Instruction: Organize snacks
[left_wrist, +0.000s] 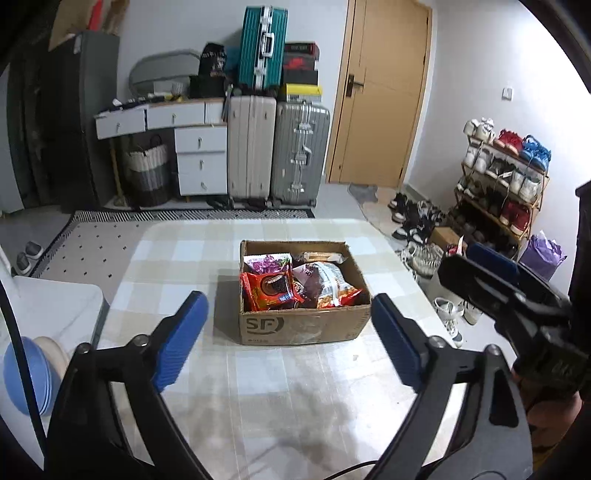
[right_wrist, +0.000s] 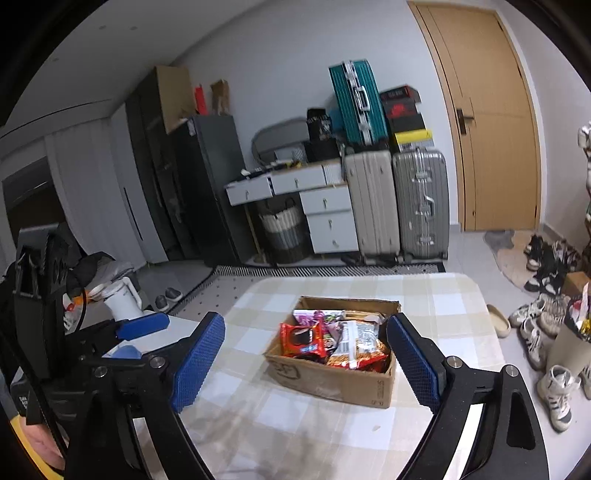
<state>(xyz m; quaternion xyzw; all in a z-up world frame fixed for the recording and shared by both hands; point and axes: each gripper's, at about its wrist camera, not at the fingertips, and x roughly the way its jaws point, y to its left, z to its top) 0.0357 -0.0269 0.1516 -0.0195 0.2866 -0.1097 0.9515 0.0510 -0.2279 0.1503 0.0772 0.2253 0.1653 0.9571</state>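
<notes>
Now both tongs (left_wrist: 288, 343) (right_wrist: 306, 360) gape wide, empty, before the rectangular cardboard box (left_wrist: 303, 325) of crinkly snack packets (left_wrist: 271, 291).

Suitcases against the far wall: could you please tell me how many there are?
3: a beige suitcase and a silver suitcase stand side by side on the floor; a teal suitcase sits on top.

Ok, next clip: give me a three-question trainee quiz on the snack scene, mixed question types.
1. True or false: all visible snack packets lie inside the cardboard box.
2. Multiple choice: the red packet sits at which side of the box in the left wrist view? A) left B) right C) outside it
3. Short answer: is the left gripper or the right gripper holding anything?

Key: 1 true; 2 A; 3 no, both have open, empty jaws held back from the box above the checked tablecloth.
</notes>
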